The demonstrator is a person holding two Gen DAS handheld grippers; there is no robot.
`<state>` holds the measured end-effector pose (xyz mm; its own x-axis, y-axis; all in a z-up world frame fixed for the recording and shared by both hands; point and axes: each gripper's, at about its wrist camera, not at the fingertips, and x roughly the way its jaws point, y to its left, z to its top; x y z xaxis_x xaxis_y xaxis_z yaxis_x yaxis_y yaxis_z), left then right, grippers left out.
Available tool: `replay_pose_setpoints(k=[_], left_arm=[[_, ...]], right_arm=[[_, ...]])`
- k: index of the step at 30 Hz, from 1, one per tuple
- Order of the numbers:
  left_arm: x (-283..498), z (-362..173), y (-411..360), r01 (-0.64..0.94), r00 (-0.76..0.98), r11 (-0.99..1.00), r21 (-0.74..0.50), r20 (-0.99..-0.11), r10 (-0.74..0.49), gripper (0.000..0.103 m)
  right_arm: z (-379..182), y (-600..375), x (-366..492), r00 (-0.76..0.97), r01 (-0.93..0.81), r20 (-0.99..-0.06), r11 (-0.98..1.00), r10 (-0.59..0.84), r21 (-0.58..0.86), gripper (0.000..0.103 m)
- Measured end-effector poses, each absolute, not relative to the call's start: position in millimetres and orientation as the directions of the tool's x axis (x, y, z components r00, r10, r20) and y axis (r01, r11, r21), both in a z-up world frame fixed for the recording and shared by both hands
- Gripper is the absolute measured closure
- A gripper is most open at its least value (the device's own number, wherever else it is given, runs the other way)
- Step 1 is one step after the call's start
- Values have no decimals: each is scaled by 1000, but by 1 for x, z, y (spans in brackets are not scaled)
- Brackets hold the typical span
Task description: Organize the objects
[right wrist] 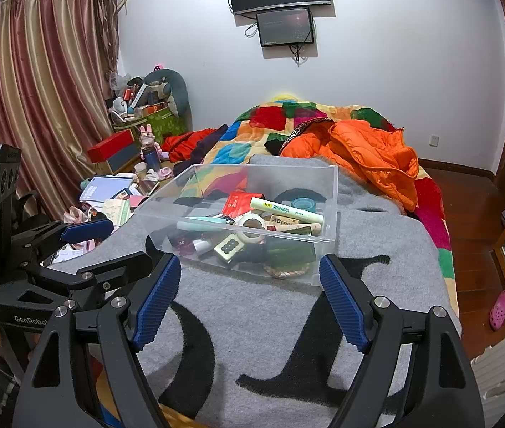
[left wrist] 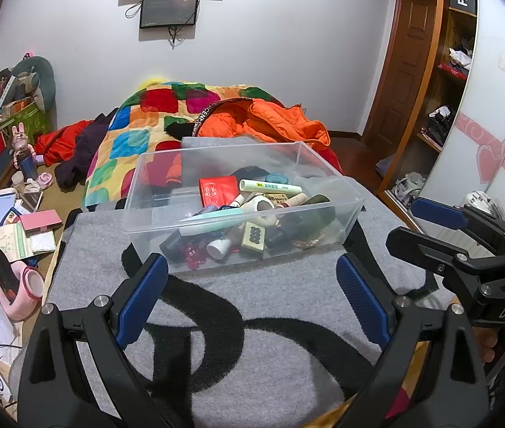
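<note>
Left tool point(left wrist: 252, 281) and right tool point(right wrist: 249, 296), both spread wide and gripping nothing, are hovering over a grey blanket with black lettering point(right wrist: 270, 321); the clear plastic bin of small mixed items point(left wrist: 238, 239) is sitting just ahead of both tools

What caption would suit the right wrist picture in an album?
Open right gripper and left gripper poised before a clear bin of small items on a grey blanket.
</note>
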<state>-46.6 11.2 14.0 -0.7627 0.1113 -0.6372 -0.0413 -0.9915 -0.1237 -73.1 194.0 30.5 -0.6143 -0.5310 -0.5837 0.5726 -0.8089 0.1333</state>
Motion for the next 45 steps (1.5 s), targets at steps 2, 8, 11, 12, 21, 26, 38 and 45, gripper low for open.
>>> replay_pose_setpoints(k=[2, 8, 11, 12, 21, 26, 38, 45], left_arm=[[-46, 14, 12, -43, -762, -992, -121, -638, 111, 7], [-45, 16, 14, -48, -764, -992, -120, -636, 114, 7], [-44, 16, 14, -48, -766, -992, -120, -633, 113, 7], [-44, 16, 15, -48, -767, -992, -120, -632, 114, 7], [-44, 17, 15, -49, -768, -991, -121, -631, 115, 7], [-44, 17, 14, -48, -768, -991, -124, -630, 116, 7], [-42, 17, 15, -38, -776, -993, -116, -623, 102, 7], [-42, 17, 13, -37, -767, -989, -140, -631, 118, 7]], right_arm=[[30, 194, -73, -614, 572, -584, -809, -531, 134, 25], [30, 193, -73, -614, 572, -585, -809, -531, 135, 24], [30, 193, -73, -613, 572, -584, -809, -532, 136, 24], [30, 194, -73, -613, 572, -585, -809, -531, 135, 24], [29, 192, -71, -609, 572, -587, -808, -533, 139, 23], [28, 190, -70, -607, 572, -590, -808, -533, 142, 23], [25, 191, -72, -601, 571, -595, -808, -533, 147, 22], [25, 191, -72, -598, 571, -598, -807, -534, 150, 22]])
